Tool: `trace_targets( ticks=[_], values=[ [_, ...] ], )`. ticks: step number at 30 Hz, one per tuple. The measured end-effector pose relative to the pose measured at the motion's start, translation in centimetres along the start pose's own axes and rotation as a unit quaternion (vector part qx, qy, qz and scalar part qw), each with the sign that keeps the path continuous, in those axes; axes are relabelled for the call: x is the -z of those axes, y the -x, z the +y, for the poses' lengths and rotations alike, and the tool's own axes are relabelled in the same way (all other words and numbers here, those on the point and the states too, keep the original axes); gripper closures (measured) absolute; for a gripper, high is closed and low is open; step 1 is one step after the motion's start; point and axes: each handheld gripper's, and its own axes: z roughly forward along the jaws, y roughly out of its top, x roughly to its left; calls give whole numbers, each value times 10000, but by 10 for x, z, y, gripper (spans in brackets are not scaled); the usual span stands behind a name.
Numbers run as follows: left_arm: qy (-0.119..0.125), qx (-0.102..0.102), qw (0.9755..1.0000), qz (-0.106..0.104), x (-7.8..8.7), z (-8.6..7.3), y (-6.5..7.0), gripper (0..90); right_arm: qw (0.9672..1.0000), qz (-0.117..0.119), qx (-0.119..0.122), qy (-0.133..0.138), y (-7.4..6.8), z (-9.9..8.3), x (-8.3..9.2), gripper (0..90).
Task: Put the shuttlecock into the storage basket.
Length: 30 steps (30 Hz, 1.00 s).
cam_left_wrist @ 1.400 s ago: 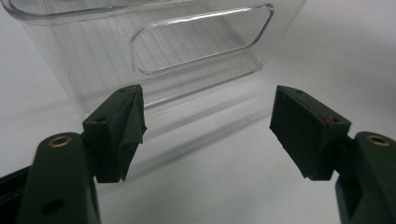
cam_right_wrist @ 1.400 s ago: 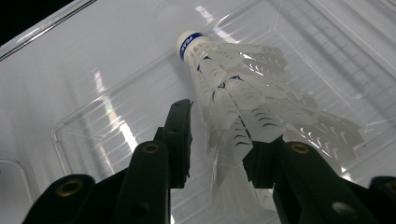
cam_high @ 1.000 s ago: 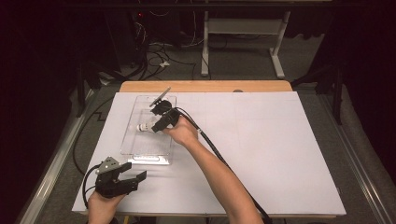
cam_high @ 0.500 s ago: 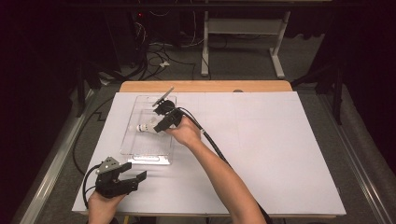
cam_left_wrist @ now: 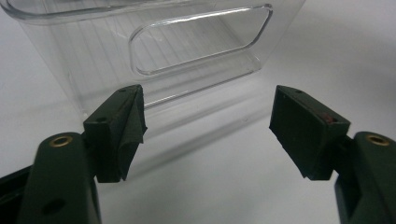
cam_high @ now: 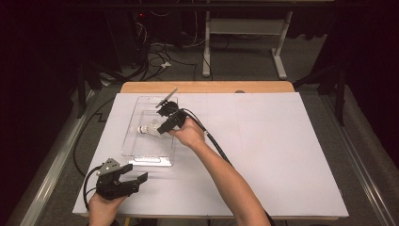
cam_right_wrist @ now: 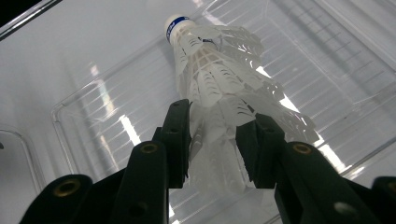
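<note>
Pointing leftward, shuttlecock [cam_high: 149, 128] lengthwise crosswise

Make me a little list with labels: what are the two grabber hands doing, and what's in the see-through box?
Held thing: white plastic shuttlecock with a blue-banded cork tip
Right gripper: shut on the shuttlecock's skirt
Where: inside the clear plastic bin, cork tip pointing away from the gripper
Left gripper: open, nothing between its jaws, near the bin's handle end
Surface: white table cover
</note>
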Motion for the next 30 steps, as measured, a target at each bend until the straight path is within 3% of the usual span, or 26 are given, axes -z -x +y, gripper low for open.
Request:
trace_targets(
  ticks=[10, 21, 30],
  values=[
    [-7, 1, 10000, 0, 0, 0, 0, 275, 10000, -23, 68, 34, 0, -2, 9, 664],
    [-12, -9, 10000, 14, 0, 0, 0, 275, 9999, 5, 114, -14, -4, -2, 13, 883],
    [-18, -9, 10000, 2, 0, 0, 0, 275, 9999, -117, 49, -56, 1, -2, 7, 898]
  ],
)
